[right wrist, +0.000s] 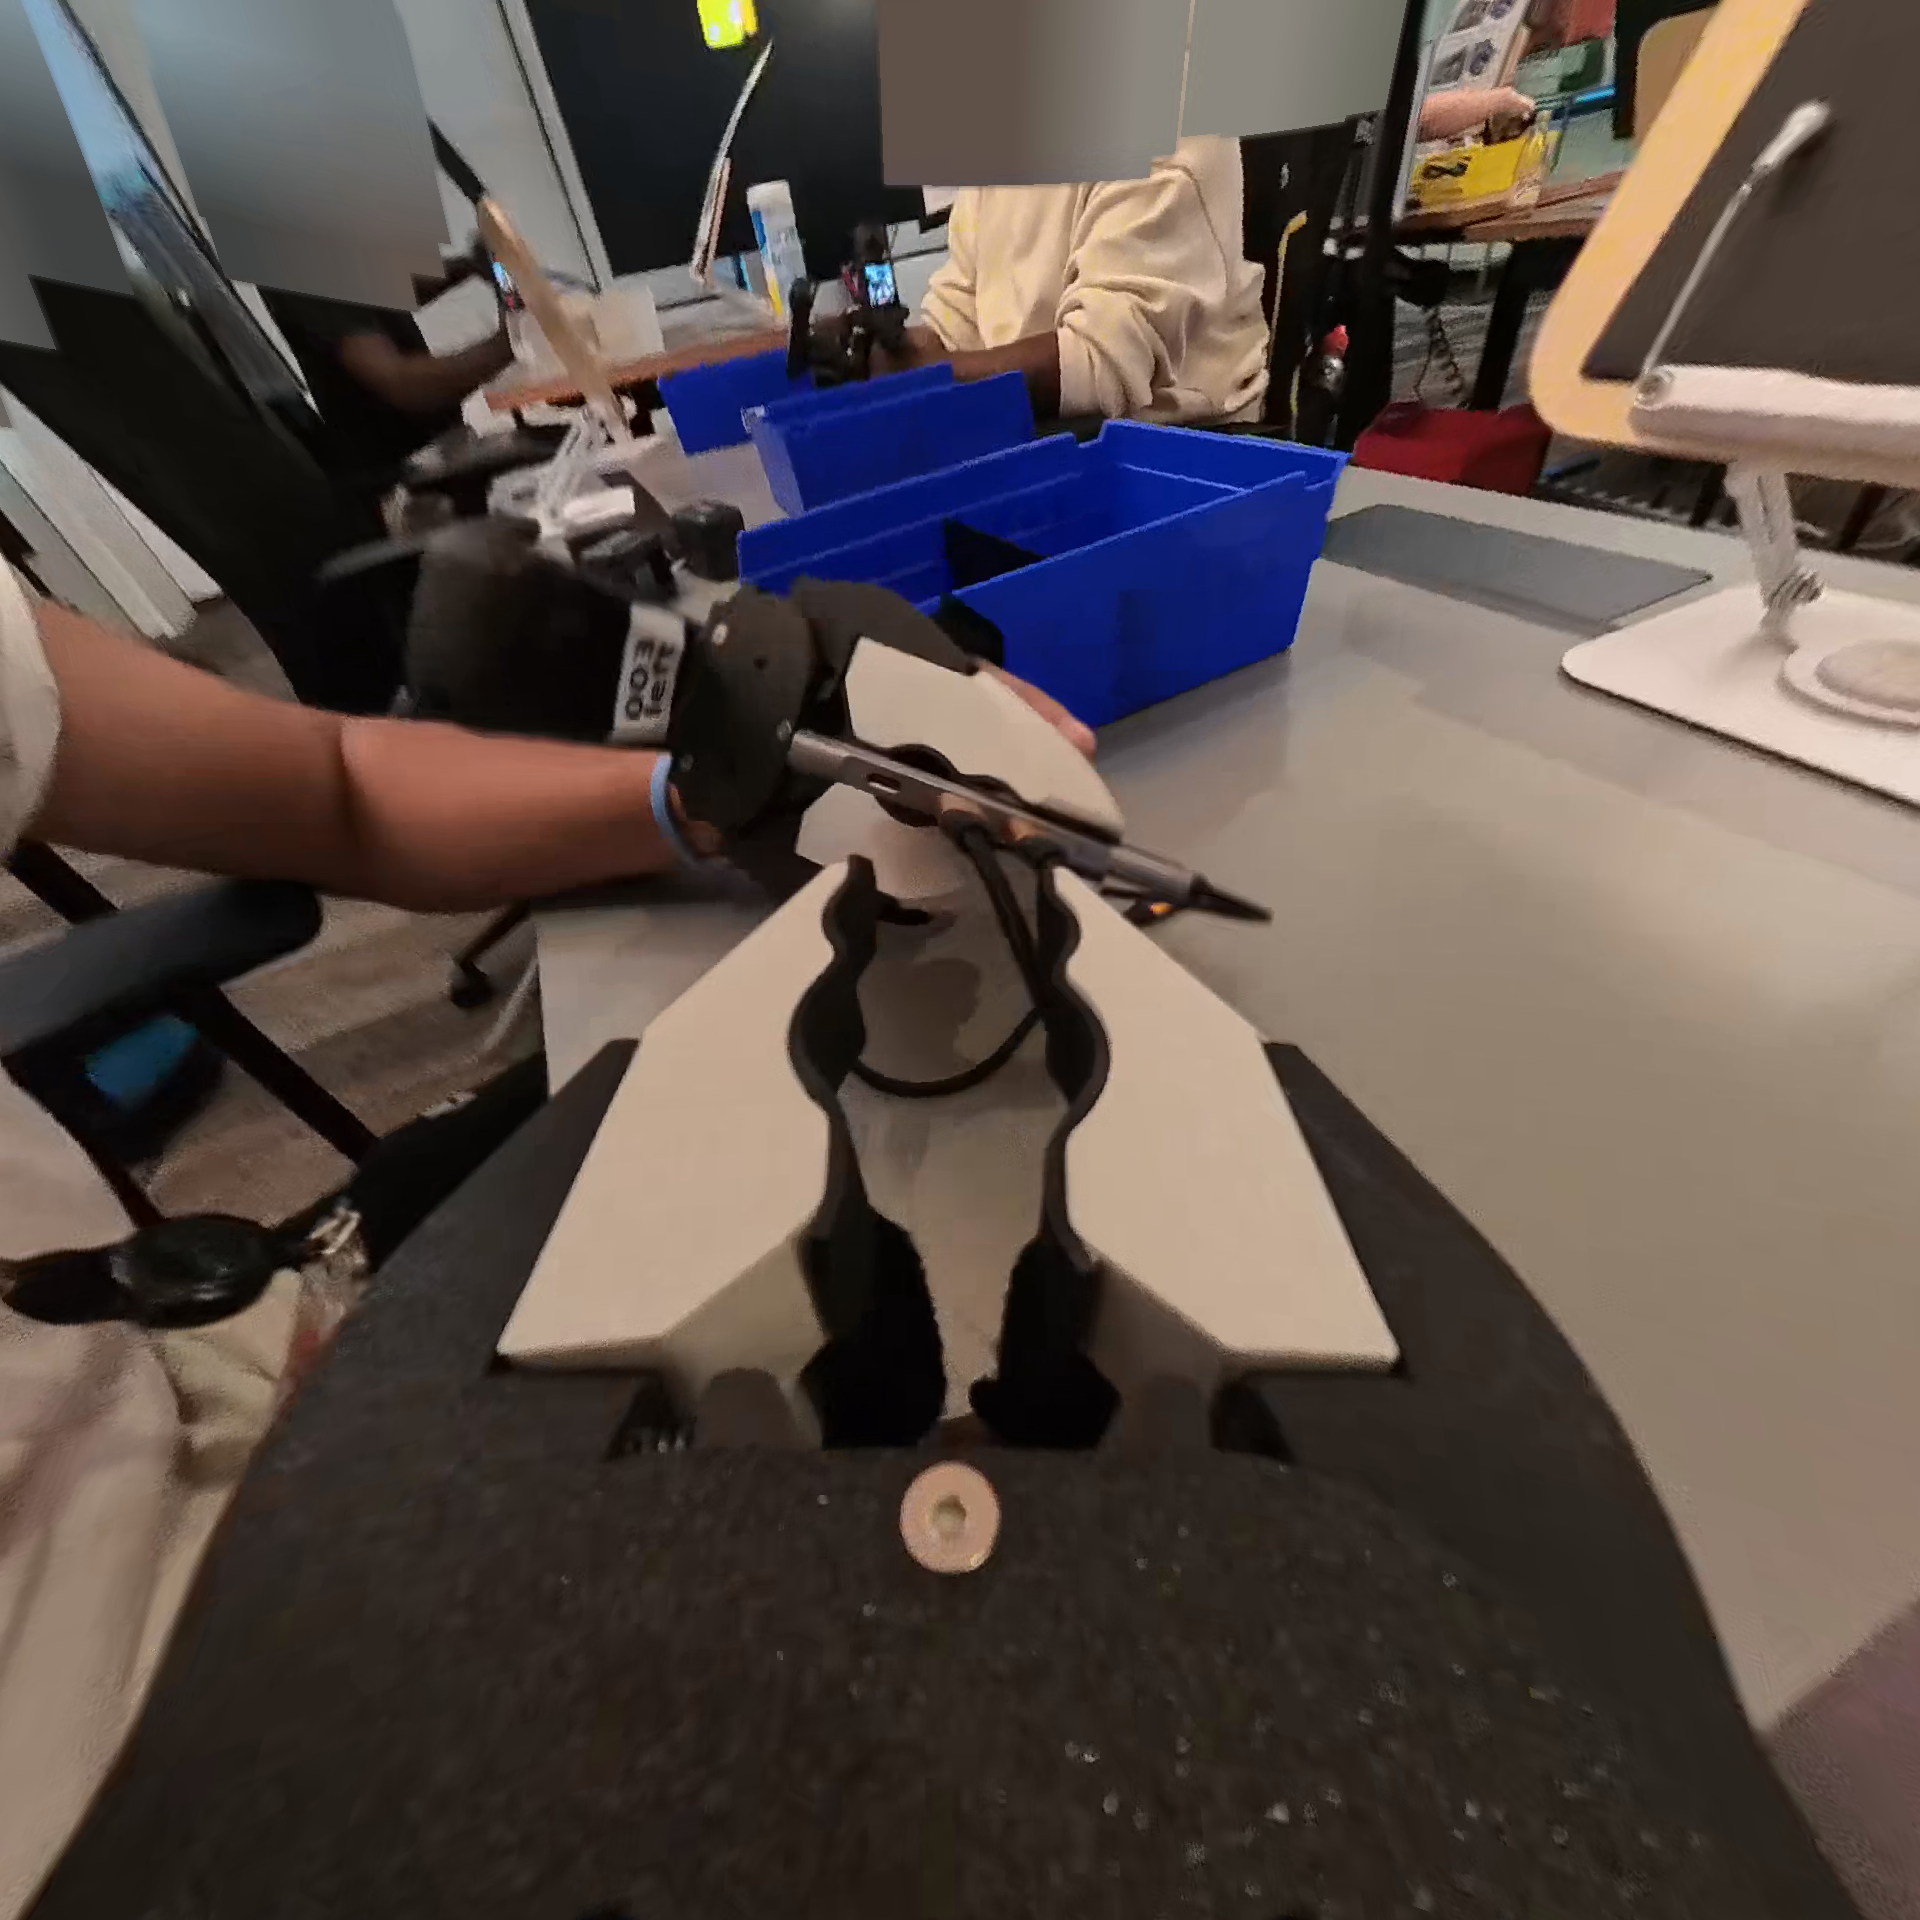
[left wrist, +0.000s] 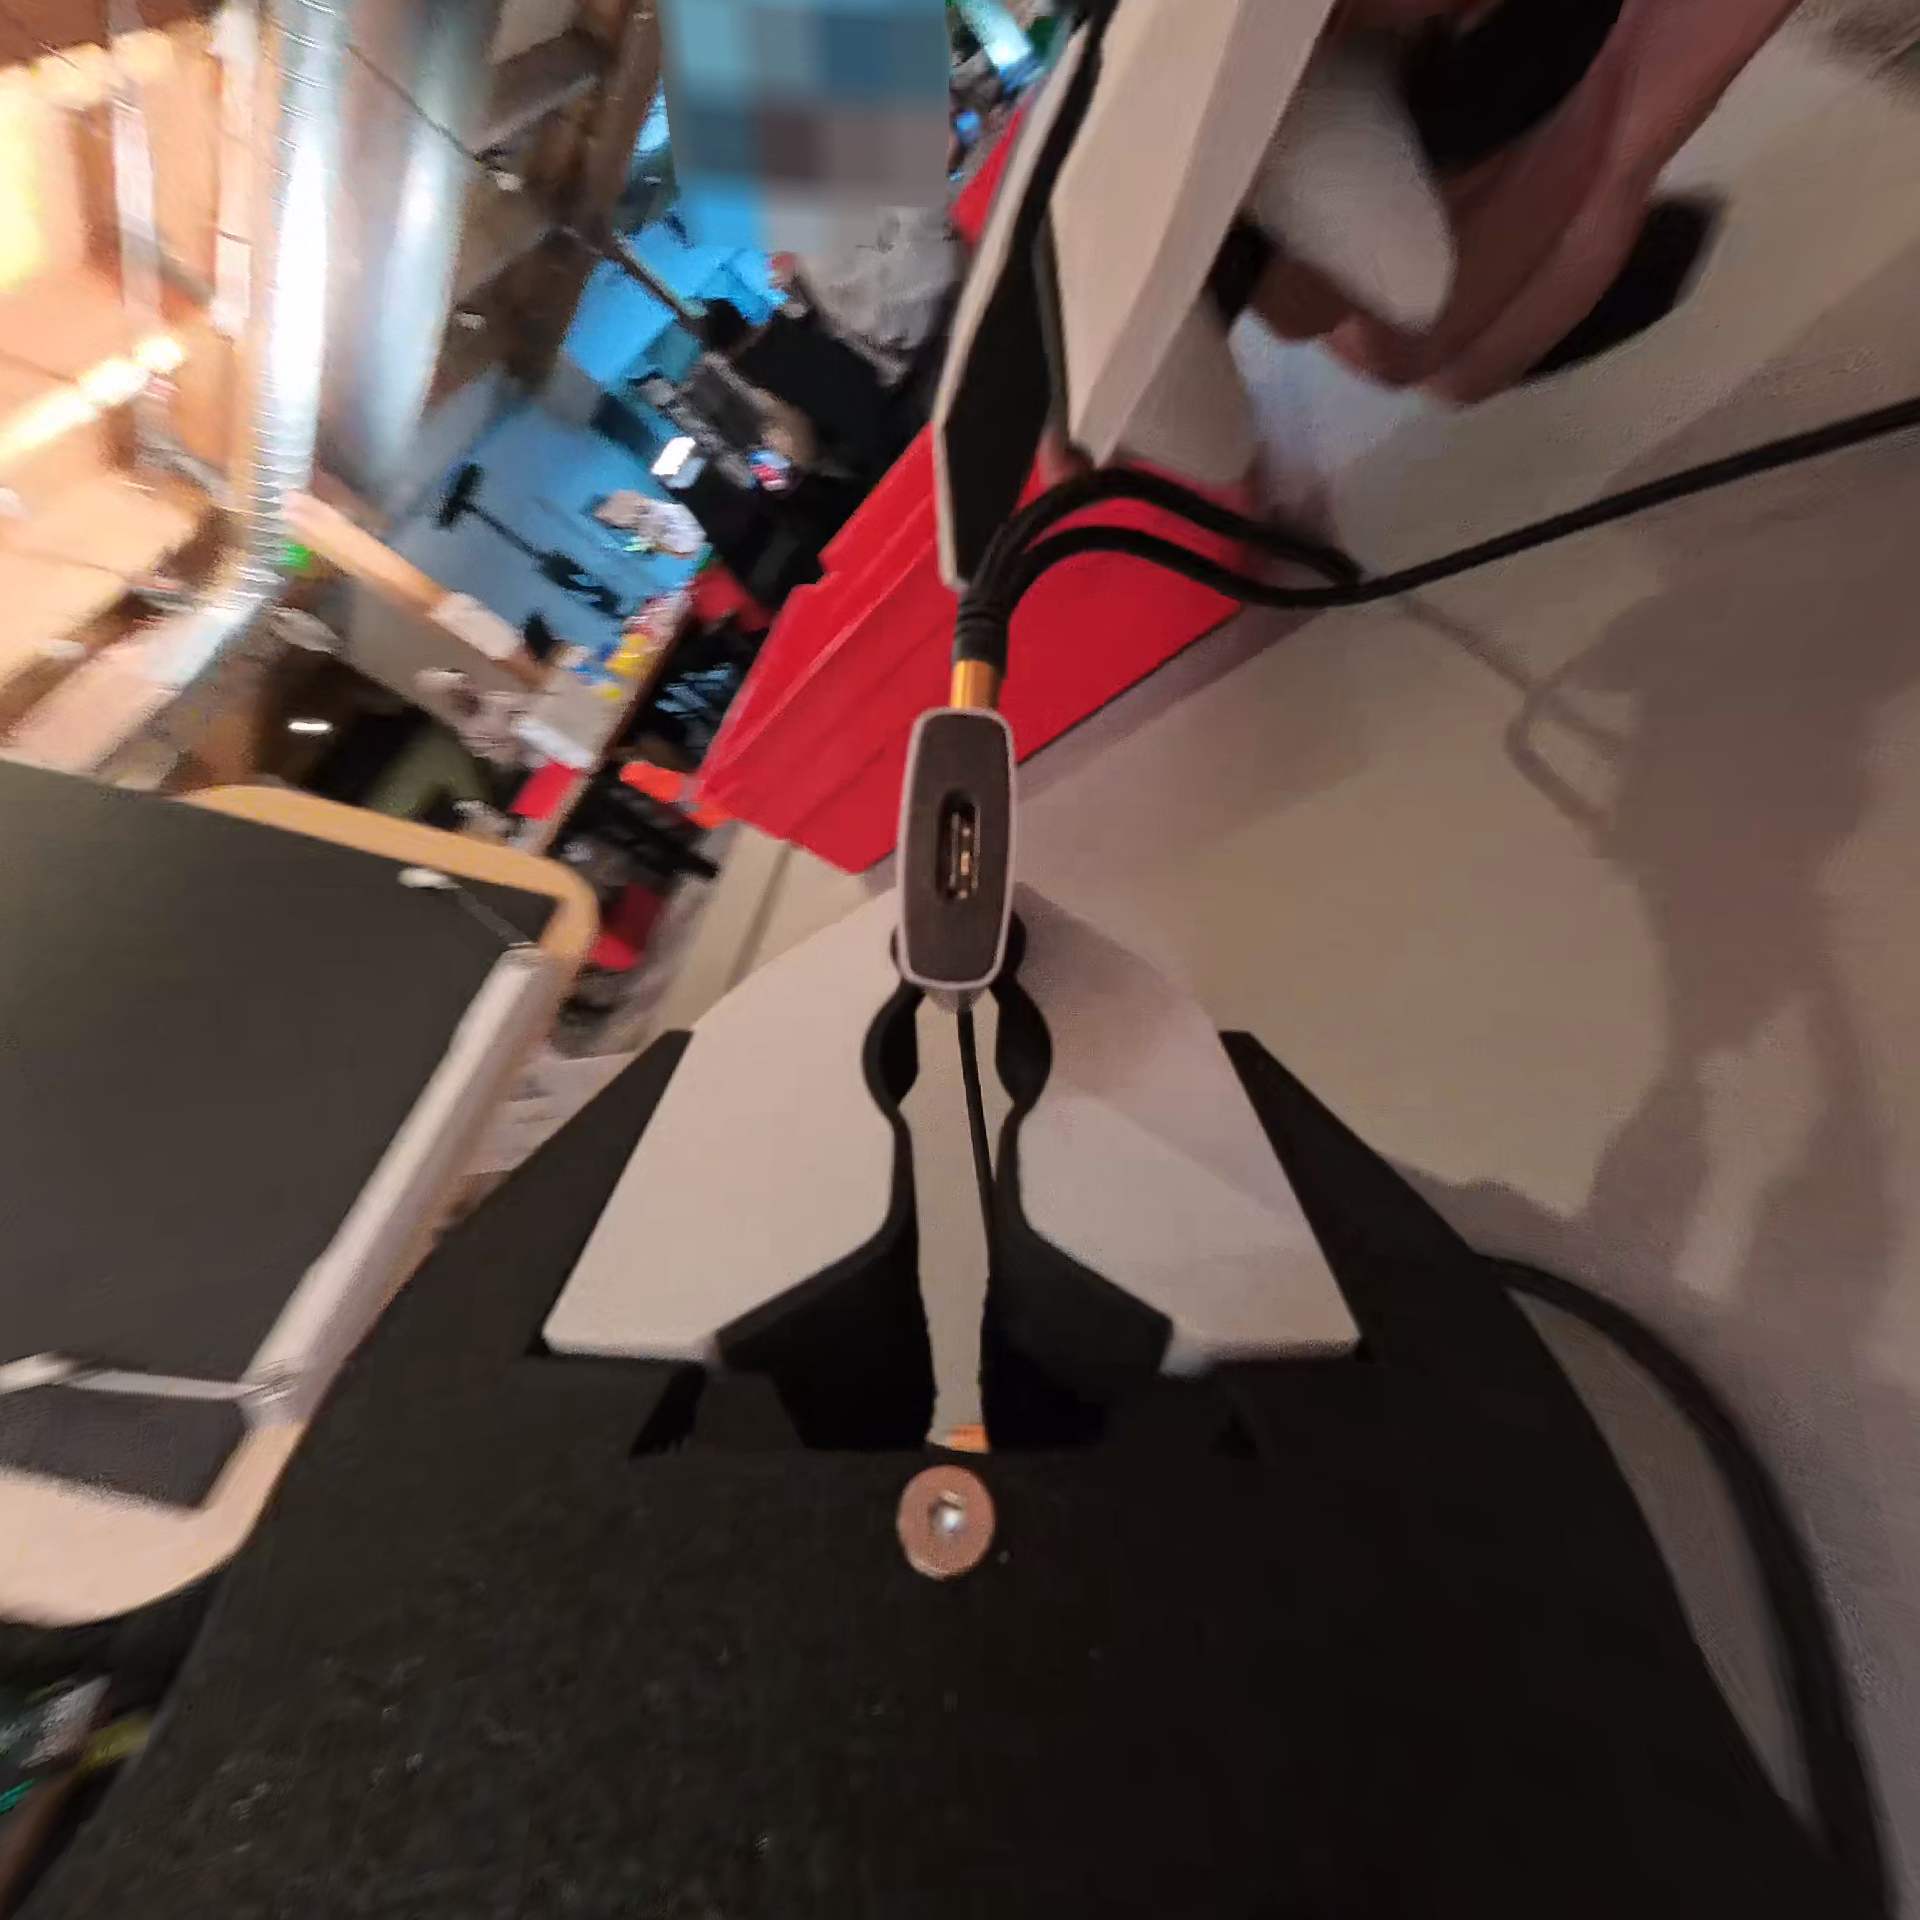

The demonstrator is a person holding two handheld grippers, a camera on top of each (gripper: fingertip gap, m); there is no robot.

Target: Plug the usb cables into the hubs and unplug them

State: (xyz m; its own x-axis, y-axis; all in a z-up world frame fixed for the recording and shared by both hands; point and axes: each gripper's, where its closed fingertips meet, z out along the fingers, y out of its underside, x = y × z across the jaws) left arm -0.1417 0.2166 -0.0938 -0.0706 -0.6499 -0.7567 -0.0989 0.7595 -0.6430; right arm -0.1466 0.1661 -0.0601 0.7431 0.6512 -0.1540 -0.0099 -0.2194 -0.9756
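Observation:
My left gripper [left wrist: 956, 987] is shut on a flat grey hub [left wrist: 956, 842] and holds it above the grey table, with a port on the hub's end facing the camera. Black cables [left wrist: 1091, 540] with an orange collar are plugged into the hub's far side. In the right wrist view the left gripper [right wrist: 935, 790] holds the hub [right wrist: 997, 805] level. My right gripper [right wrist: 951, 894] is open just below the hub, and the hanging cables [right wrist: 1013, 935] run between its fingers, close to the right one. The right gripper also shows in the left wrist view [left wrist: 1029, 447], by the cables.
Blue bins [right wrist: 1091, 582] stand on the grey table [right wrist: 1455, 987] behind the grippers. A dark wood-rimmed panel on a white stand [right wrist: 1766, 644] is at the right. A red bin [left wrist: 883, 665] lies past the hub. People sit at desks farther back.

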